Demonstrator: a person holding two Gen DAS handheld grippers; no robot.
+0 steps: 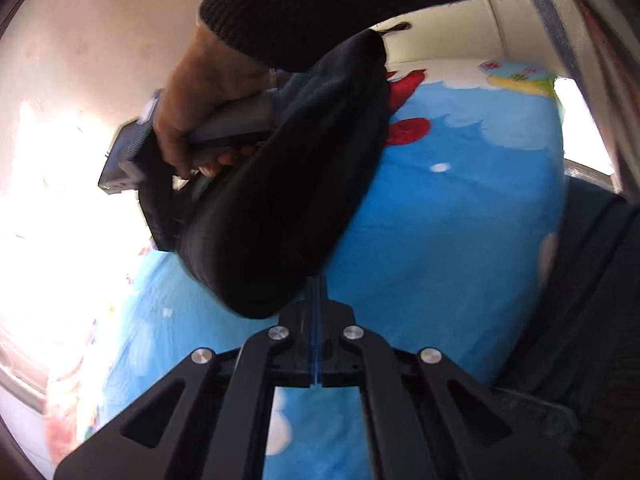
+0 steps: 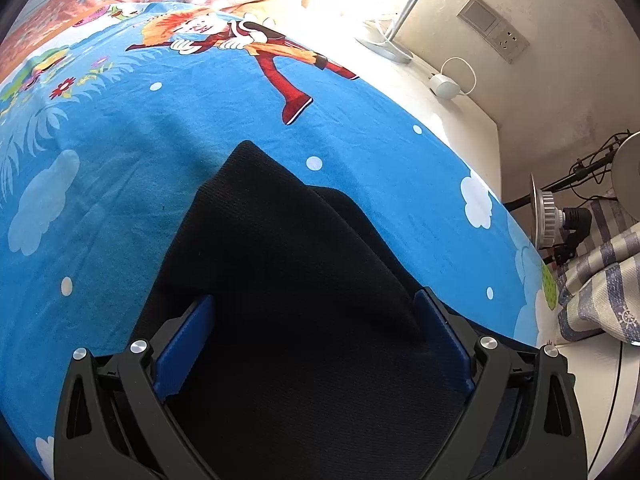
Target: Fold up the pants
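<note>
- Left tool [image 1: 316,292]: blue pads pressed flat together, fully closed. No cloth visibly pinched between them in the left wrist view; the dark bundle just overlaps the tips from the upper left, so contact can't be confirmed.
- Right tool [image 2: 316,328]: jaws stand wide, blue pads [image 2: 186,344] on either side of black fabric. Pads do not look pressed into it; reads as open with cloth lying between and under them.
- Pants [image 2: 280,264]: black, ribbed-looking knit, lying on the bed [image 2: 120,128] with its blue cartoon sheet. One pointed corner faces far, and a second layer edge shows on the right, so at least one fold looks laid over.
- In the left wrist view a person's hand [image 1: 192,120] with a black sleeve [image 1: 320,4] grips the handle of the other tool, and a dark bunched mass of cloth [image 1: 280,208] hangs around it above the bed. Blurred; can't tell how it is held.
- Progress, as a judgement: mid-task. Pants are already doubled in part, but the fabric is bunched and partly off the sheet, not a flat finished stack.
- Left to do: lay the lifted part down, square the edges, smooth it, likely one more fold.
- Background: lamp base [image 2: 384,50] and wall socket [image 2: 492,28] far right, striped cloth [image 2: 600,272] on the right. Not involved.
</note>
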